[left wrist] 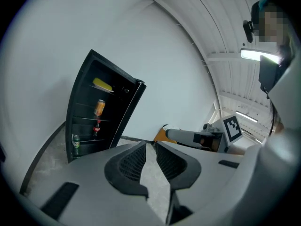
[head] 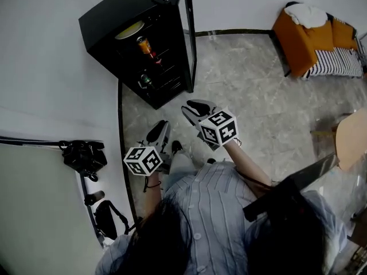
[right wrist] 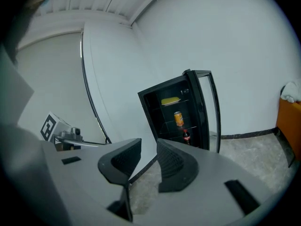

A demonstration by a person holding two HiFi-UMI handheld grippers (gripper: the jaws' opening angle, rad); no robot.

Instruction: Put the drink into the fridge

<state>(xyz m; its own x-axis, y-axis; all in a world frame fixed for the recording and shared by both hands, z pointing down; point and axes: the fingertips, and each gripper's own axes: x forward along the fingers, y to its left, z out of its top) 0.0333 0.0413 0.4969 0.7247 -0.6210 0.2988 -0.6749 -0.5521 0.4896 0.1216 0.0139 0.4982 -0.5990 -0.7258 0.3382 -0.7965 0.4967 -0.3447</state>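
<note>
A boxy matte-black fridge (head: 112,17) stands on the mottled grey stone floor (head: 252,96) against the white wall. Its glass-fronted door (head: 188,36) is swung wide, so nothing blocks the shelves. Three drinks sit inside, one per shelf: an orange can (head: 144,44) on the middle shelf, a small dark bottle with a red label (head: 156,61) below it, and a green can (head: 145,79) on the lowest shelf. A flat yellow dish (head: 131,31) lies on the top shelf.

The left claw (left wrist: 149,145) has its ribbed black pads meeting at the tips, with nothing in it. The right claw (right wrist: 148,145) stands narrowly apart, also empty. Both are well short of the fridge.

An orange sofa (head: 304,39) sits in the far corner, and two black bags (head: 85,156) lie to the left.
</note>
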